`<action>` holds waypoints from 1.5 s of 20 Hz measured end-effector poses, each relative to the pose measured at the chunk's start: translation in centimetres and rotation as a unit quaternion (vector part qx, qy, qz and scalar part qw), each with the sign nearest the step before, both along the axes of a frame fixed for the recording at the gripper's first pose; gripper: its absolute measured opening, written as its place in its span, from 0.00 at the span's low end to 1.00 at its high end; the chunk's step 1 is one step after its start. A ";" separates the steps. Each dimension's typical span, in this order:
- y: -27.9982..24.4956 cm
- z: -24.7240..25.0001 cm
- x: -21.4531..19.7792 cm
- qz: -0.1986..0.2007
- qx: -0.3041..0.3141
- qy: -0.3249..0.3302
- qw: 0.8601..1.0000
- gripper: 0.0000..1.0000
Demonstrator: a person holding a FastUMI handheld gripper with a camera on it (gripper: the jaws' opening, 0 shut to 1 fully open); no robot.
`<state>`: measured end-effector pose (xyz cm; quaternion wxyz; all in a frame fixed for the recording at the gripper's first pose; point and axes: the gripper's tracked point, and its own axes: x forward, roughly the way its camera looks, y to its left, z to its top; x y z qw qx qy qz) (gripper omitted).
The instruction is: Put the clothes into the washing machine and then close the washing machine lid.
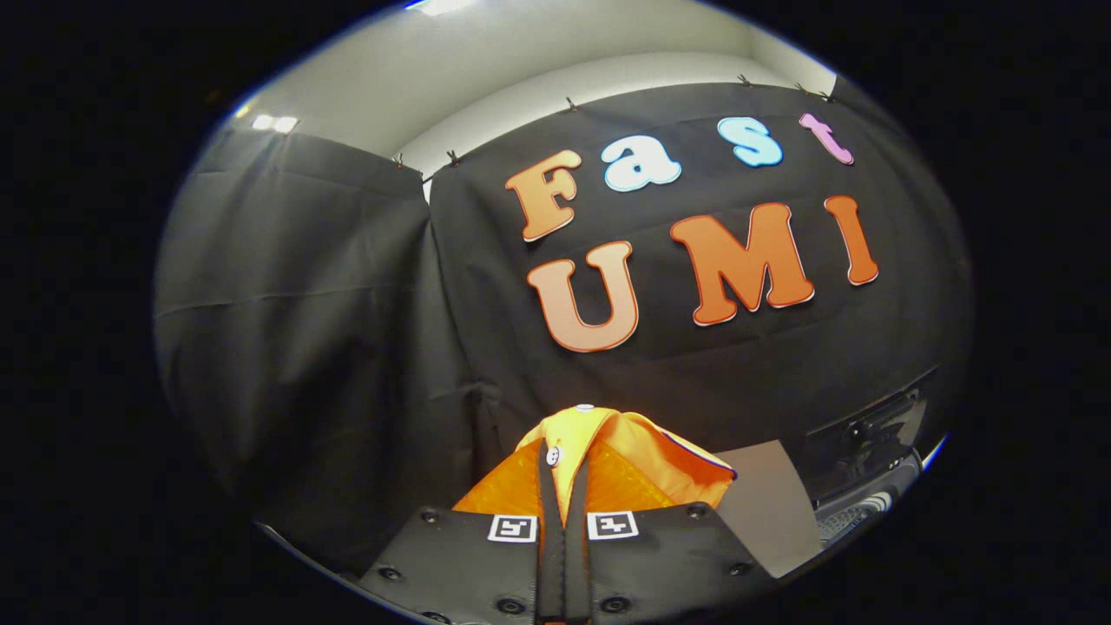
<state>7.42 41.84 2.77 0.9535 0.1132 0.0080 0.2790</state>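
Tongs [564,521] sit closed on one piece of orange clothing [608,473], their two fingers [548,521] pressed almost together with a thin fold of the fabric caught between them. Each of the two finger mounts carries one square black-and-white marker, two markers in all, just behind the fingers.

One garment is in view. It is bright orange to yellow-orange, bunched up and rising in a hump just ahead of the fingertips. A mesh-like panel of deeper orange shows on either side of the fingers, and a smoother, paler orange part folds over the top and out to the right, where its edge has a thin dark trim. Two small white round dots, possibly buttons, sit on it: one beside the left finger near the tip, one at the very crest of the hump.

Beyond the garment to the right lies one flat grey sheet [764,512], and further right one dark washing machine [868,469] with a raised dark lid; its details are too dim to tell.

Behind everything hangs the black cloth wall [347,347], with a pale ceiling [521,69] above it.
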 end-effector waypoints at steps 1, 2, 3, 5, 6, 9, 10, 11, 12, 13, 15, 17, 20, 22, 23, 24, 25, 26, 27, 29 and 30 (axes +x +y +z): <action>-0.7 0.9 -0.5 -0.006 0.008 -0.008 1.000 0.08; -1.8 1.9 -1.1 -0.012 0.014 -0.014 1.000 0.08; -2.8 2.8 -1.4 -0.017 0.018 -0.020 0.999 0.08; -5.3 4.4 -1.7 -0.025 0.015 -0.035 0.999 0.08; -6.6 5.1 -1.7 -0.029 0.013 -0.043 0.999 0.07; -11.0 7.1 -1.7 -0.040 -0.001 -0.067 0.997 0.07; -12.6 7.7 -1.7 -0.042 -0.005 -0.074 0.996 0.08; -14.2 8.3 -1.7 -0.045 -0.007 -0.081 0.996 0.08; -15.8 8.7 -1.6 -0.046 -0.009 -0.087 0.995 0.07; -17.5 9.0 -1.5 -0.049 -0.011 -0.093 0.994 0.08; -21.0 9.4 -1.2 -0.058 -0.017 -0.105 0.993 0.08; -24.3 9.4 -0.6 -0.065 -0.021 -0.109 0.992 0.07; -29.2 8.9 0.6 -0.076 -0.020 -0.108 0.991 0.08; -32.6 8.1 1.5 -0.090 -0.025 -0.108 0.990 0.07; -34.2 7.5 1.9 -0.098 -0.031 -0.106 0.989 0.07; -35.7 6.9 2.4 -0.105 -0.036 -0.103 0.988 0.07; -37.0 6.3 2.8 -0.110 -0.041 -0.098 0.988 0.07; -38.1 5.8 3.2 -0.111 -0.043 -0.094 0.988 0.07; -39.0 5.1 3.5 -0.110 -0.044 -0.090 0.989 0.07; -40.4 3.4 4.2 -0.104 -0.045 -0.079 0.990 0.07; -40.9 2.3 4.7 -0.099 -0.048 -0.070 0.991 0.07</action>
